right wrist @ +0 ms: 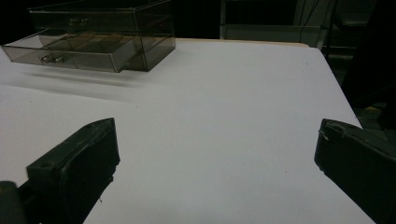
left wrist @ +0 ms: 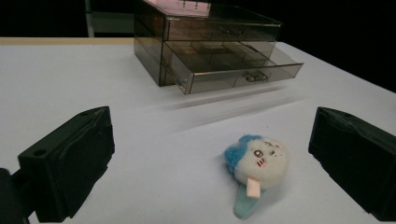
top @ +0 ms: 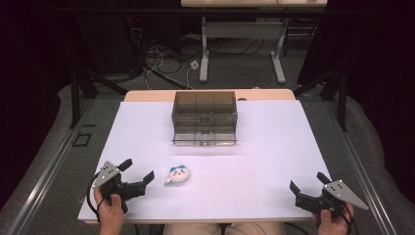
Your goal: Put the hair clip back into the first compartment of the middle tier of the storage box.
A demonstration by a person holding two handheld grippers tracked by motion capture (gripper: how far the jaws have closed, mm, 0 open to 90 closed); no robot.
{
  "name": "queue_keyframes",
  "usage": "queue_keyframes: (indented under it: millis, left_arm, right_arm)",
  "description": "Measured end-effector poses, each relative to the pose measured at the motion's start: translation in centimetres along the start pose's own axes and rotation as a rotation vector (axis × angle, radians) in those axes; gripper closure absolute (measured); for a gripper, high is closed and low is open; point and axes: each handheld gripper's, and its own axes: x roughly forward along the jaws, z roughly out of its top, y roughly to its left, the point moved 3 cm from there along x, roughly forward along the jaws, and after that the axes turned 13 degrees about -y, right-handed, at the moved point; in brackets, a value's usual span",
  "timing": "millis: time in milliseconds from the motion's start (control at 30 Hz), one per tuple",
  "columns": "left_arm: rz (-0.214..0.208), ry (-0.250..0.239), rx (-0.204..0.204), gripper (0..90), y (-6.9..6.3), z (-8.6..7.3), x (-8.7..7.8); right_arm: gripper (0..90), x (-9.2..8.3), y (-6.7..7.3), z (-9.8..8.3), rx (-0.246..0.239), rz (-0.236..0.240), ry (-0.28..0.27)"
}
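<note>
Status: early stage, nothing picked yet.

- Plush toy (top: 177, 175) (small, white face, blue top, pale tag) lies flat on the white tabletop (top: 254, 161), near the front edge, left of centre. Nothing is gripping or touching it.
- Left gripper (top: 138, 171) sits just beside the toy, on its left in the high view, aimed at it. Fingers (left wrist: 70, 163) stand wide apart. In the left gripper view the toy lies ahead of the fingers and toward the right-hand one, apart from both. Not between the pads yet.
- Right gripper (top: 307, 181) is parked at the front right corner of the tabletop, well apart from the toy. Its fingers are also spread wide, with bare tabletop between them in the right gripper view.
- Drawer box (top: 204, 117) (smoky transparent plastic, two tiers) stands at the back centre of the tabletop. Lower drawer (left wrist: 238, 74) is pulled out and looks empty, dividers visible. Upper drawer looks closed.

My read of progress: the drawer is already open, so the receiving end looks ready. Likely job is toy into the open drawer, judging by the layout. Left to do: advance the left gripper so the toy sits between the fingers, clamp, lift, carry to the drawer, release, then probably push the drawer shut. The right gripper has no obvious role at this point; it could steady the box or close the drawer later.

Watch item: the toy is soft and low, so the fingers need to come down close to the tabletop to catch it.
</note>
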Motion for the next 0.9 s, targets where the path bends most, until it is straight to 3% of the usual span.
queue_keyframes:
  millis: [200, 267, 300, 500, 733, 900]
  left_arm:
    - [0.017, 0.052, 0.009, 0.4, -0.3, -0.9, 0.6]
    - [-0.012, 0.066, -0.015, 0.4, -0.5, -1.3, 0.8]
    - [0.002, 0.077, -0.005, 0.4, -0.7, -1.5, 0.9]
    - [-0.009, 0.078, 0.018, 0.4, -1.2, -1.4, 0.9]
    - [-0.011, 0.109, 0.086, 0.5, -2.1, -0.8, 1.3]
    - [-0.009, 0.108, 0.089, 0.5, -2.3, 0.0, 1.5]
  right_arm:
    - [0.0, 0.4, 0.5, -0.4, -0.029, 0.001, -0.01]
    - [0.0, 0.5, 0.8, -0.6, -0.048, 0.003, 0.001]
    - [0.0, 0.6, 0.9, -0.7, -0.055, 0.001, 0.009]
    - [0.0, 0.7, 1.2, -1.0, -0.054, -0.001, 0.019]
    - [0.0, 0.8, 1.1, -1.2, -0.055, -0.001, 0.014]
    - [0.0, 0.9, 1.0, -1.3, -0.044, -0.002, 0.028]
